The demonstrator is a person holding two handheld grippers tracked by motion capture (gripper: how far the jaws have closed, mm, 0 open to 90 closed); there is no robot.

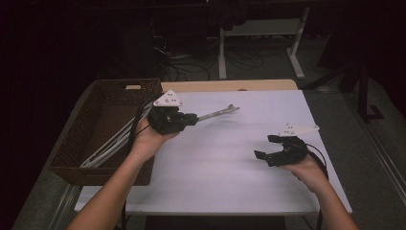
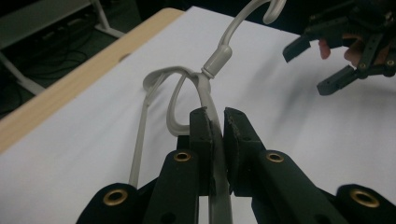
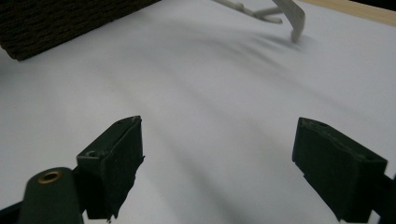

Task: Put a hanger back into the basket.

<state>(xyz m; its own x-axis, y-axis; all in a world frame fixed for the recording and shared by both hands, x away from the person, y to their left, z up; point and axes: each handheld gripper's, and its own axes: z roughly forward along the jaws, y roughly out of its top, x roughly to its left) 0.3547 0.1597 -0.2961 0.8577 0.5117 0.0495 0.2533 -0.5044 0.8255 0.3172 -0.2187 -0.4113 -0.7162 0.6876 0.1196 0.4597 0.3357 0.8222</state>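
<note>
The white surface (image 1: 230, 163) spreads under both hands; a dark woven basket (image 1: 103, 108) sits at its left edge with pale hangers (image 1: 107, 146) lying in it; the left gripper (image 1: 191, 118) is clamped on a grey-white hanger (image 2: 205, 88), its hook end reaching out over the surface; the right gripper (image 1: 268, 147) hangs low over bare surface, well apart from it, jaws spread wide.

The room is dim and dark at the edges; only my white desk (image 1: 230, 158) looks bright, and my near fingers (image 3: 112, 163) are blurred.
</note>
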